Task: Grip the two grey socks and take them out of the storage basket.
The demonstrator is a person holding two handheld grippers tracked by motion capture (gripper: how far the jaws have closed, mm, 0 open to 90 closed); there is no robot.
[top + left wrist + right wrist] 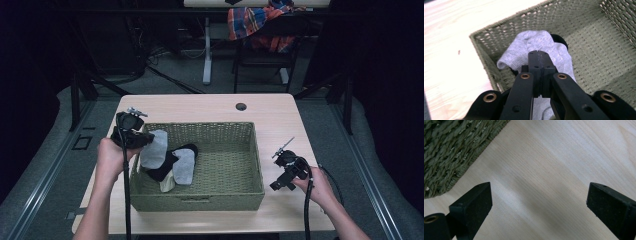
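No text, label, brand, number or sign can be read on anything here.

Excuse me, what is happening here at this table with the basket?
A person holds a gripper in each hand at a wooden table. The left gripper has its jaws shut on a grey sock at the left end of a woven basket. A second grey sock and dark socks lie in the basket. The right gripper waits with open jaws over the table, right of the basket.

Dim and murky around the lit table (pixel 270 117) from above, washed-out glare on wood at upper left in the left gripper view, softly blurred close jaws.
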